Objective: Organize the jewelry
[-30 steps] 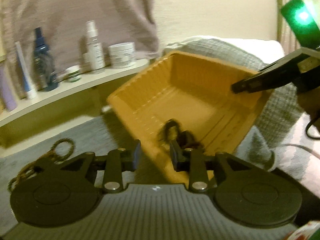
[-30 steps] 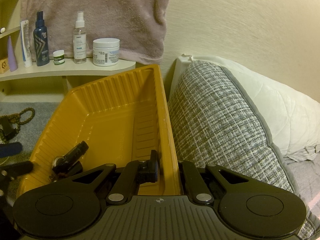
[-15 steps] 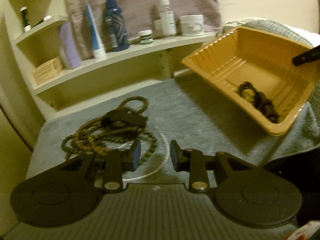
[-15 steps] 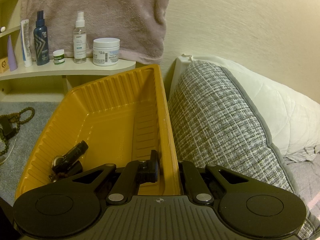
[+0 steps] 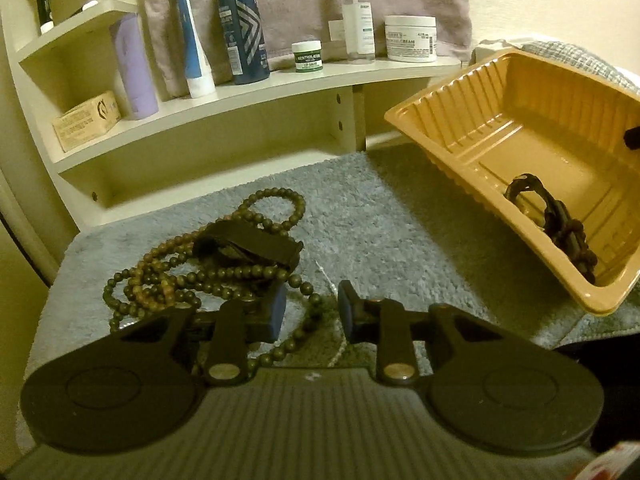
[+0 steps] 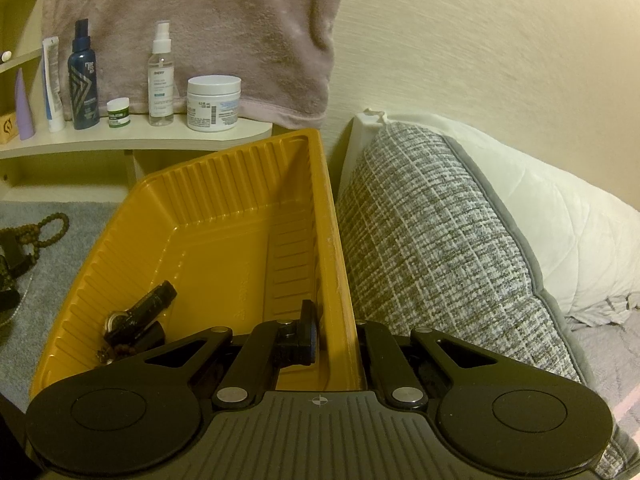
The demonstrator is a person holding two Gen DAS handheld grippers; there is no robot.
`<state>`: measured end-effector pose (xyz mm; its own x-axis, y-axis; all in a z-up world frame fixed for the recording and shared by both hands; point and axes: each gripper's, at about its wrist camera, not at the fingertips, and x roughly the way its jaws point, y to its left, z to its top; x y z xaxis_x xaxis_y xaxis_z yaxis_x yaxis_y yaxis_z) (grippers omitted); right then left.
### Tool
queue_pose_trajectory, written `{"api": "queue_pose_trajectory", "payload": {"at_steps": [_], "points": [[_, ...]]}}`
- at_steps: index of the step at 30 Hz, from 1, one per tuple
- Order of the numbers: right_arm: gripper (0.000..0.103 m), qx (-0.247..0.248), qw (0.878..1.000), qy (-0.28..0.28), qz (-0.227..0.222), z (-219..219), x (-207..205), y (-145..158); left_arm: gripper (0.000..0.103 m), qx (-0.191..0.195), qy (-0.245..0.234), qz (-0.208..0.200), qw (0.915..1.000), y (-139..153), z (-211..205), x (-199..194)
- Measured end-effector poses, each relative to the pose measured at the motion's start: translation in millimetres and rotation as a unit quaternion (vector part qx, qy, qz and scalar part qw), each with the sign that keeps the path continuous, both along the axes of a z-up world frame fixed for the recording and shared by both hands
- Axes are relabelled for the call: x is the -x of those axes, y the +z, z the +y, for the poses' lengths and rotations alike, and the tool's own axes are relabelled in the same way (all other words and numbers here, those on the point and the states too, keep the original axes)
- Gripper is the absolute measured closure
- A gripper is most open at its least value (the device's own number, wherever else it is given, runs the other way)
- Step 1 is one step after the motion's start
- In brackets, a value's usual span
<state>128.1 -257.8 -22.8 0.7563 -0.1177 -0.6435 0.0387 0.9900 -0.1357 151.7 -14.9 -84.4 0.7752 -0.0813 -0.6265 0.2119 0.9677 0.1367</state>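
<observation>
A tangle of brown bead necklaces (image 5: pixel 200 276) with a dark strap (image 5: pixel 248 242) on top lies on the grey mat (image 5: pixel 380 216). My left gripper (image 5: pixel 312 314) is open and empty, just above the near edge of the beads. The orange tray (image 5: pixel 472 128) is tilted, with dark jewelry (image 5: pixel 560 228) in its low corner. My right gripper (image 6: pixel 334 338) is shut on the tray's right rim (image 6: pixel 340 280) and holds it tilted. The dark jewelry (image 6: pixel 140 316) lies low left in that view. The beads show at the left edge (image 6: pixel 40 232).
A cream shelf (image 5: pixel 256 92) behind the mat carries bottles, a tube, jars and a small box. A mauve towel (image 6: pixel 224 20) hangs on the wall. A grey woven cushion (image 6: pixel 440 248) and a white pillow (image 6: pixel 560 232) lie right of the tray.
My left gripper has swung left, away from the tray, and down toward the bead necklaces on the mat. My right gripper and the tray have not moved.
</observation>
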Motion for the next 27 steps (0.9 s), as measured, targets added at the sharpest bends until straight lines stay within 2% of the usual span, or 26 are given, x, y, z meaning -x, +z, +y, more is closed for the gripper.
{"api": "queue_pose_trajectory", "payload": {"at_steps": [6,14,17,21,27], "points": [[0.098,-0.001,1.000,0.000,0.000,0,0,0,0.088,0.004,-0.026,0.011,0.9996,1,2,13],[0.098,-0.001,1.000,0.000,0.000,-1,0,-1,0.090,-0.013,-0.049,0.030,0.9982,-9,-10,12],[0.098,-0.002,1.000,-0.001,0.000,-2,0,-1,0.095,-0.012,-0.052,0.035,0.9980,-8,-10,10],[0.098,-0.001,1.000,-0.001,0.000,-1,0,-1,0.101,-0.013,-0.054,0.035,0.9979,-8,-10,13],[0.098,-0.001,1.000,0.000,0.000,-2,0,-1,0.102,0.002,-0.054,0.019,0.9983,2,-6,22]]}}
